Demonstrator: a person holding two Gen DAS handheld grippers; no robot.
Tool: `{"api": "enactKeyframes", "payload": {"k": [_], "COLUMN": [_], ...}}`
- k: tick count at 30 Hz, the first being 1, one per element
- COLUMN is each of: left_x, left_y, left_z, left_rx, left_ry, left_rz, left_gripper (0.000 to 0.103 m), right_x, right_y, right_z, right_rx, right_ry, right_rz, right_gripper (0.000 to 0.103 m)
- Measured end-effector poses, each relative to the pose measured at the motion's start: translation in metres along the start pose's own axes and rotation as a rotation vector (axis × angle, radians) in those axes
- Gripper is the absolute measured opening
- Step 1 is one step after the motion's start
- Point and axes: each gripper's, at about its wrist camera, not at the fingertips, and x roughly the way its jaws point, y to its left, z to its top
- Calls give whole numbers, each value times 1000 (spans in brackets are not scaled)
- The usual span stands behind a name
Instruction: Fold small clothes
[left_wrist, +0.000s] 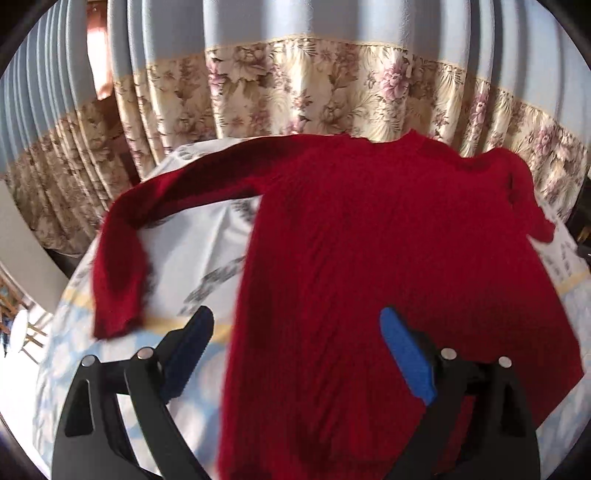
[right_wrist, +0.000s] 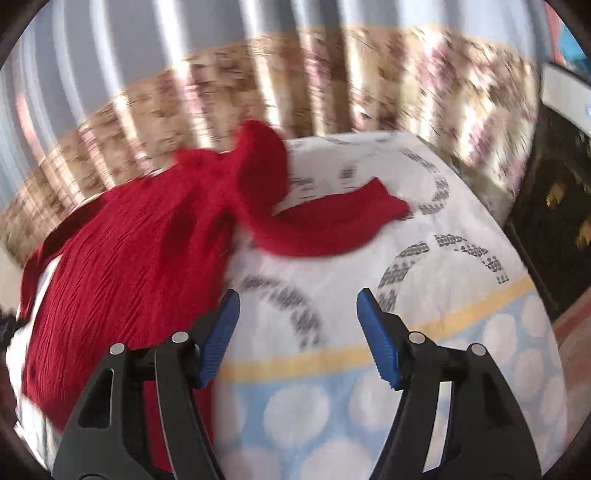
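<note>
Red knit sweater (left_wrist: 369, 236) is lying spread flat on the patterned cloth (left_wrist: 199, 254) covering the table, neckline toward the floral curtain (left_wrist: 314, 85) at the back.

Left wrist view: I am holding my left gripper (left_wrist: 297, 354) above the sweater's lower body, both blue pads standing wide apart. Nothing is pinched between them; the knit is simply lying beneath the gap, and the left finger is sitting over bare cloth just off the hem edge. One sleeve (left_wrist: 122, 258) is stretching out to the left and bending down toward me, cuff resting on the cloth near the yellow band (left_wrist: 221, 332).

Right wrist view, heavily blurred: my right gripper (right_wrist: 297, 336) is hanging over bare cloth just beside the sweater's side edge, jaws well parted and gripping nothing. The sweater body (right_wrist: 129, 258) is filling the left of this view. Its other sleeve (right_wrist: 332, 225) is lying bent across the cloth ahead of the pads, cuff pointing right. I cannot tell whether the left pad is touching the knit.
</note>
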Motion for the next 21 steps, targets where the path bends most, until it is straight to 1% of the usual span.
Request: {"api": "enactKeyframes", "payload": {"k": [1,2,3,4,6,9,13,16,17,18,20,21], "left_x": [3,7,8,10,13,20,35,50,55,58,64,65], "left_y": [-2,-4,-5,-7,-11,-16,-19,-14,-12,-9,-4,-3], "left_z": [4,10,13,17,25,33,38,44,46,49,59,62], "left_rx": [0,1,4,8,15,40,48,11,2,-7,-28,-32], "left_ry": [-3,-7,-11,-14,-23,-36,-28,-4,3,4,3,2], "left_rz": [-5,-5,-5,-8,-10,-2,8,1,7,9,10,8], "left_gripper": [92,92,92,92,92,92,92,92,92,92,92,92], "right_x": [9,19,25,30,41,60,85,99,102,102,105,107], "right_y": [-9,-19,-25,-31,-42,-54,-55,-48,-44,-38,-28,-26], "right_z": [7,14,19,26,35,48,54,50,49,48,47,47], "right_rx": [60,106,126,140,149,162,155,155,156,136,96,94], "right_ry": [2,3,-9,-37,-37,-32,20,65,71,69,67,65], "right_rz": [14,-14,-57,-89,-128,-145,-132,-100,-85,-86,-112,-102], "right_gripper": [67,67,66,66,63,62,62,62,60,54,21,17]}}
